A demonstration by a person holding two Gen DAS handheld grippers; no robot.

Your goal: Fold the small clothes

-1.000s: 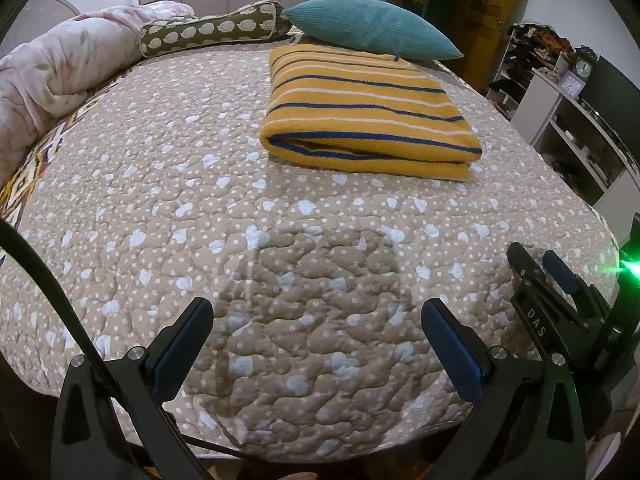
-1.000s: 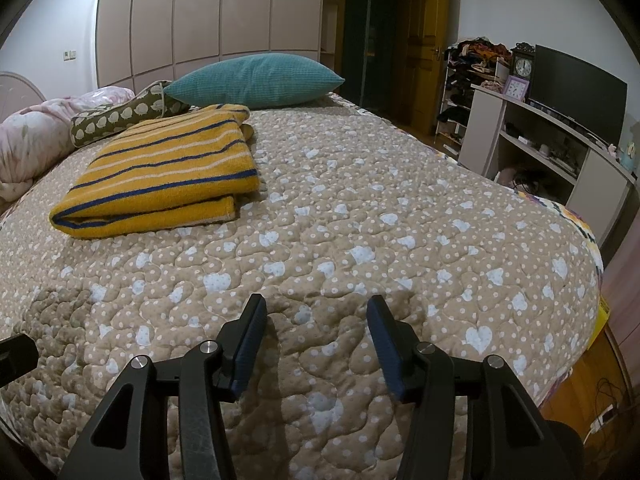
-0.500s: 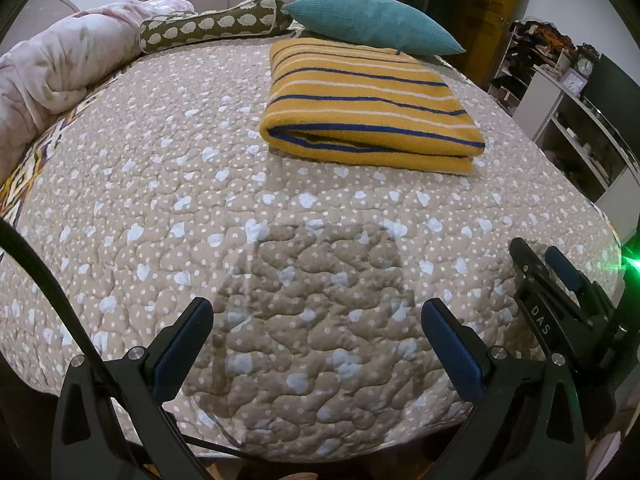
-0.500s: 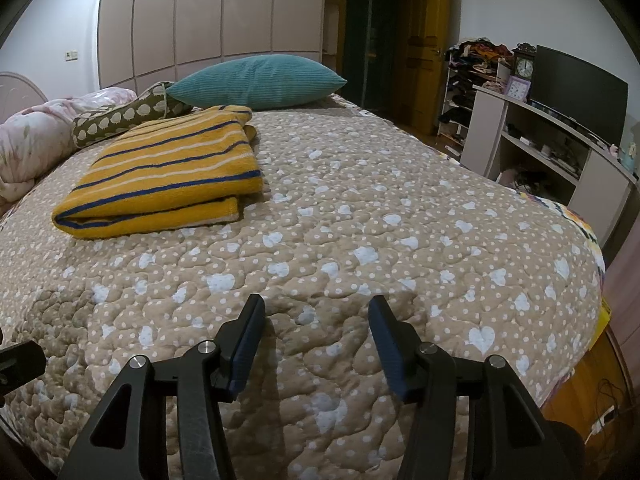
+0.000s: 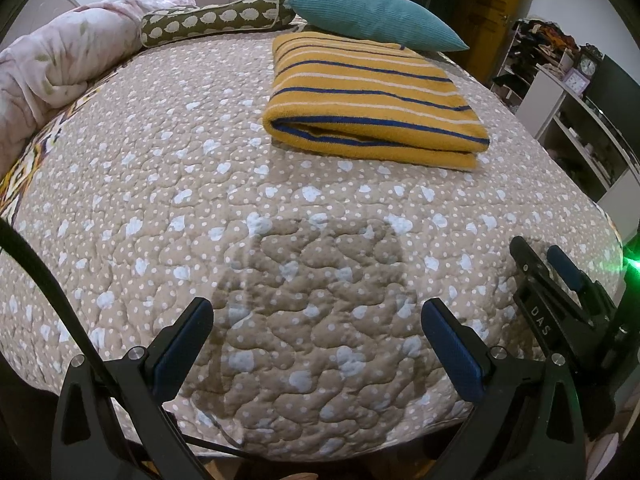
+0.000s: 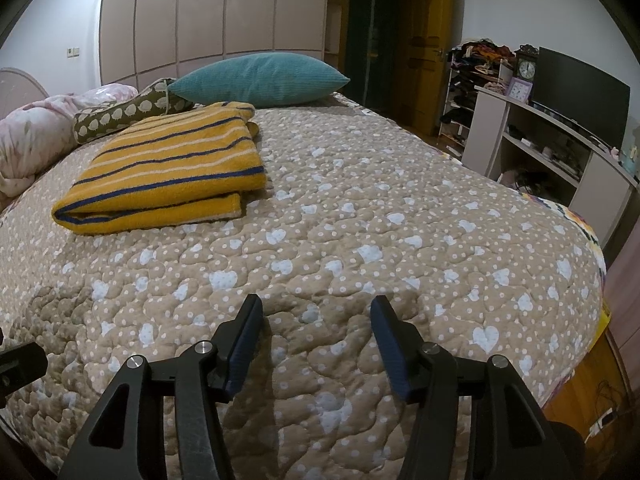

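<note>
Looked across a bed (image 5: pixel 160 200) under a dotted quilt, filling most of both views. Found a pink blanket (image 5: pixel 52 64) bunched along its far left side, with a teal pillow (image 5: pixel 372 20) and a patterned bolster (image 5: pixel 212 20) at the head. Noted a shelf unit (image 6: pixel 540 140) well apart on the right, off the bed.

Placed the task's thing, a striped cloth (image 5: pixel 372 96) in yellow with blue lines, toward the head of the bed, its far end right at the pillow. Could not tell whether touching it or tucked under. Judged the cloth already folded: flat, squared off, layers stacked, rounded fold edge turned to the cameras. Spotted only a small flaw, a lower layer peeking out at the near right corner in the right wrist view (image 6: pixel 168 176). Saw no other garment loose on the quilt, so judged the folding done or nearly so, with at most a light squaring of that corner left.

Found the left gripper (image 5: pixel 314 306) low over the near edge of the bed, jaws spread wide, nothing between them. Found the right gripper (image 6: pixel 316 300) just beside it, jaws parted too though less widely, also empty. Saw both well apart from the cloth.
</note>
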